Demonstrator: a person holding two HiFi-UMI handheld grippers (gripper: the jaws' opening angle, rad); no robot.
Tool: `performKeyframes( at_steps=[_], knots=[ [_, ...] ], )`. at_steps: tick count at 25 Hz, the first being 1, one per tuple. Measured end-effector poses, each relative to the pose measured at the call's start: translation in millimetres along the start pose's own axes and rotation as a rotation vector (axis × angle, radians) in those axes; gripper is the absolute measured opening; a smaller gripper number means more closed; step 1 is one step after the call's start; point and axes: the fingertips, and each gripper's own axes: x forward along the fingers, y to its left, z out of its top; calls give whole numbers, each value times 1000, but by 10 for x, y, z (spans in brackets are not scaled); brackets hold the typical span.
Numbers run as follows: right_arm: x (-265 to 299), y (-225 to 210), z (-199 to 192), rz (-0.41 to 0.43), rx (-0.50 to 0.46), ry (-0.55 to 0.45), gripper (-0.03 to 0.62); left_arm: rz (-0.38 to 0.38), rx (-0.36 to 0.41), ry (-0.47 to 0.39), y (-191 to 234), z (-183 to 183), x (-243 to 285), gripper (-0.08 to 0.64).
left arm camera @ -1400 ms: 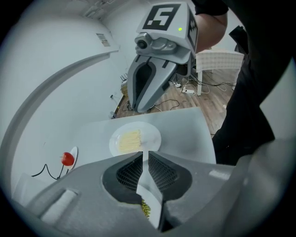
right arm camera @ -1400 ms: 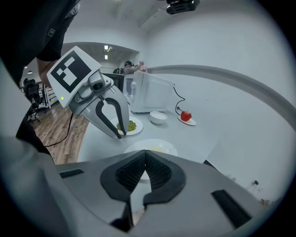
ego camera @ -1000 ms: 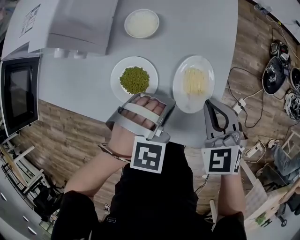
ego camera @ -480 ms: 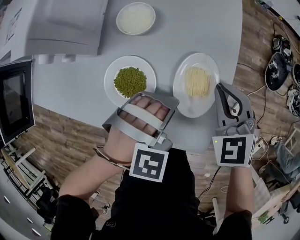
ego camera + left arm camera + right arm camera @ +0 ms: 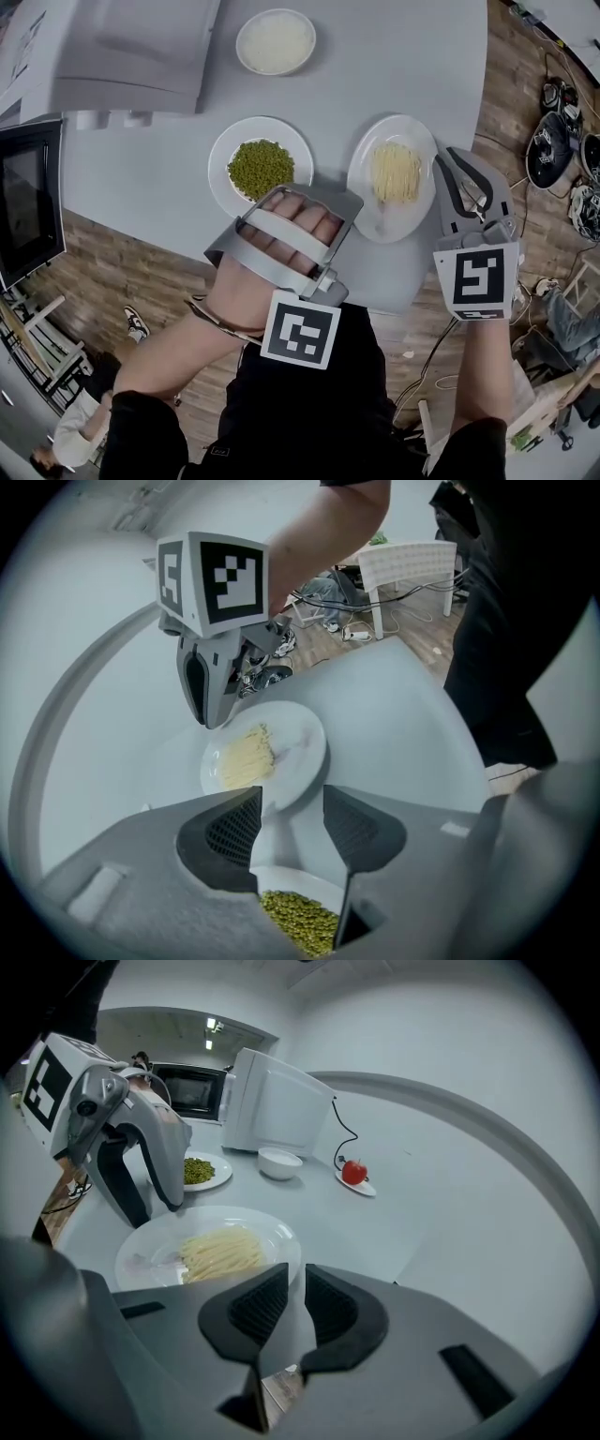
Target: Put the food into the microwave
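A white plate of green peas (image 5: 261,169) and a white plate of noodles (image 5: 396,173) sit side by side near the table's front edge. The microwave (image 5: 122,52) stands at the far left with its door (image 5: 33,197) swung open. My left gripper (image 5: 292,822) is at the pea plate's (image 5: 300,921) near rim; its jaws are opening wide, the rim lies between them and the pads are off it. My right gripper (image 5: 295,1302) sits at the noodle plate's (image 5: 211,1251) right edge. Its jaws are opening, with a narrow gap and nothing between them.
A bowl of rice (image 5: 276,41) stands behind the plates, next to the microwave. A tomato on a saucer (image 5: 353,1174) lies farther back. Cables and gear (image 5: 562,141) cover the wooden floor at the right. A person (image 5: 84,431) is on the floor at the lower left.
My right gripper has moved forward along the noodle plate's right side. The left gripper has stayed at the pea plate. A person has come into view at the lower left.
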Motion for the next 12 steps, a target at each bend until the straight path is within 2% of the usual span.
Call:
performKeyframes(
  at_steps=[5, 8, 10, 12],
  knots=[
    [90, -5, -17, 20, 0, 16, 58, 15, 44, 25, 54, -46, 29, 193],
    [137, -43, 14, 25, 6, 16, 66, 47, 123, 33, 53, -6, 23, 193],
    [156, -69, 47, 13, -25, 20, 74, 97, 177, 43, 90, 14, 20, 193],
    [166, -94, 89, -8, -71, 21, 74, 118, 191, 50, 109, 16, 36, 193]
  ],
)
